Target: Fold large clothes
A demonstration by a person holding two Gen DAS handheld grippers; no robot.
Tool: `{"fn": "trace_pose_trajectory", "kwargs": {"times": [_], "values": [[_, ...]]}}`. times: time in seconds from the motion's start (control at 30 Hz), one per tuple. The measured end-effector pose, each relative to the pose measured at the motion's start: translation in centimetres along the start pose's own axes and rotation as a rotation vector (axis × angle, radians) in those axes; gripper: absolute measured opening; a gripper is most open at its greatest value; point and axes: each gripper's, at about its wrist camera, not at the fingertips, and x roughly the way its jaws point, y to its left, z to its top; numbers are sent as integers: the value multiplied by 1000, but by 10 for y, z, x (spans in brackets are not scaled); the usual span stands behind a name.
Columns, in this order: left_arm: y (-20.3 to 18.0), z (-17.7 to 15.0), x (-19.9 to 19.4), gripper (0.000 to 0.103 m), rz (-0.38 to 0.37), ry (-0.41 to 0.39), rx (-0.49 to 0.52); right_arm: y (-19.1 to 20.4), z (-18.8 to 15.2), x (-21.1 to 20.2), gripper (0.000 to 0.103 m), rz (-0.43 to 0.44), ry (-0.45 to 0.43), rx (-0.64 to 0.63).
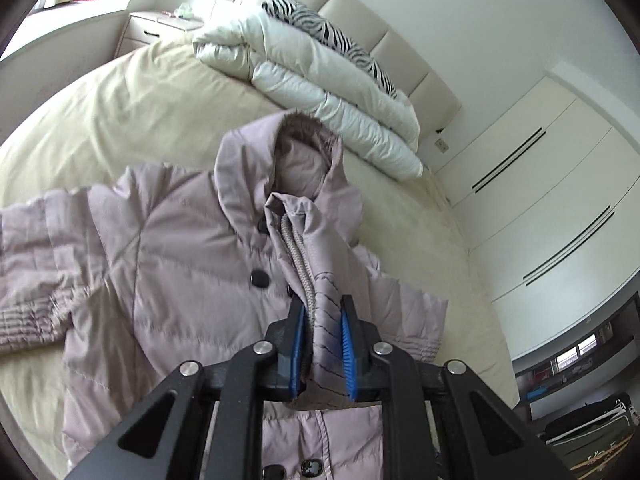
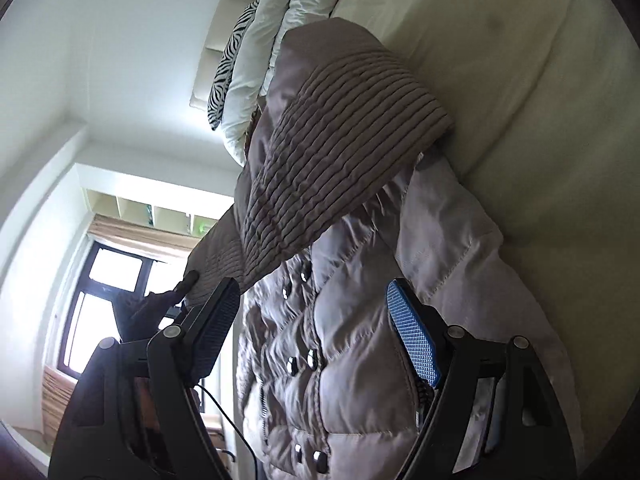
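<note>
1. The left gripper [image 1: 323,350] is clenching a cuff [image 1: 326,320] of the mauve jacket [image 1: 172,248], which is lying on the bed [image 1: 120,100] ahead.
2. The right gripper [image 2: 316,332] is standing released, the jacket's front between its fingers.
3. Folding is only beginning; body and hood [image 1: 256,160] are remaining unfolded.

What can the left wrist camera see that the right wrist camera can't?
Only the left wrist view shows the left gripper pinching a ribbed sleeve cuff, the coat's hood, the nightstand and the white wardrobe doors.

Only the right wrist view shows the open right gripper holding nothing, the window and the wall shelves.

Both show the mauve puffer coat, the cream bed, the folded white duvet and the zebra-print pillow.
</note>
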Motion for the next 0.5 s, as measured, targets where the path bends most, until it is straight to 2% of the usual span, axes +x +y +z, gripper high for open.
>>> {"fn": "trace_pose_trajectory", "kwargs": {"times": [0.2,0.5], "values": [[8,36,-31,18,-8,-99,-15,-11,21,29,76,164,6,218],[48,47,-39,18,3,-136,-80,-15,53,102,76,170,-14,330]]}}
